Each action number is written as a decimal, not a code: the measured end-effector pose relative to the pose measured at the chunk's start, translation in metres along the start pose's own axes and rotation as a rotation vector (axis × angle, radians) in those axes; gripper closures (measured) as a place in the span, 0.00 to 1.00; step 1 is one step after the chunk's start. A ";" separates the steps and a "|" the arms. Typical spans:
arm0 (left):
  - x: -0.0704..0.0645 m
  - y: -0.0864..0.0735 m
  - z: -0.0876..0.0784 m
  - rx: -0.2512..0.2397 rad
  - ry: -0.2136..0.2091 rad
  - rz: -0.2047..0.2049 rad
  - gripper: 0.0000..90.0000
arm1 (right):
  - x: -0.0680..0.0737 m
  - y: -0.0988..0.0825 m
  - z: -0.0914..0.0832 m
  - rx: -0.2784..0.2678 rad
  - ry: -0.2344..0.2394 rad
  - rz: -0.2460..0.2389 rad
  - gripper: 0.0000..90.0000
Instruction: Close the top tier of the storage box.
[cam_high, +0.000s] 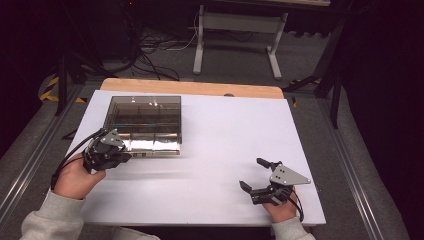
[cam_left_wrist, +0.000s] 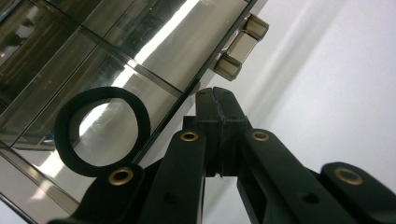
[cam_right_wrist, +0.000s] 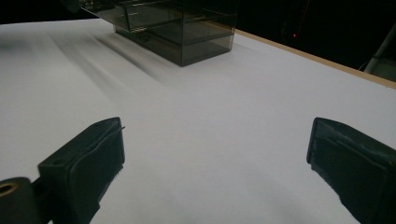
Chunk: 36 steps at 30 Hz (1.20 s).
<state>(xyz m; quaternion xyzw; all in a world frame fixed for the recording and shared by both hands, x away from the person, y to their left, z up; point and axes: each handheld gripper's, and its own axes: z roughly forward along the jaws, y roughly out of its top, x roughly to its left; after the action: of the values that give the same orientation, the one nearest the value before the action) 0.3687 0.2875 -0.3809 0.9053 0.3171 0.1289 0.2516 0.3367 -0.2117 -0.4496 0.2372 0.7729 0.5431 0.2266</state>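
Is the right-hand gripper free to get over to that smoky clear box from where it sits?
Probably yes. The right gripper sits open, and bare white table lies between it and the box; the left gripper is at the box's near-left corner.

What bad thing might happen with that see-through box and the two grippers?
1. The shut left gripper sits right at the box's front edge by the latch; a push there might slide the light box across the smooth table instead of opening it.
2. The open right gripper is far from the box, so nothing steadies it.
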 end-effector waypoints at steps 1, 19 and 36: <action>0.000 0.000 0.000 0.000 0.001 0.000 0.99 | 0.000 0.000 0.000 -0.001 0.001 0.000 0.05; 0.000 0.001 0.000 -0.024 0.021 -0.013 1.00 | 0.000 0.000 0.000 -0.001 0.001 0.002 0.05; 0.006 0.001 -0.001 -0.115 0.118 -0.081 0.99 | -0.001 0.000 0.000 0.002 -0.001 0.004 0.05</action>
<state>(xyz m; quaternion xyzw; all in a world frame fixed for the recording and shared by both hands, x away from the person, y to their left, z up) 0.3736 0.2909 -0.3792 0.8665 0.3600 0.1900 0.2891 0.3374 -0.2119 -0.4498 0.2392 0.7730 0.5424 0.2259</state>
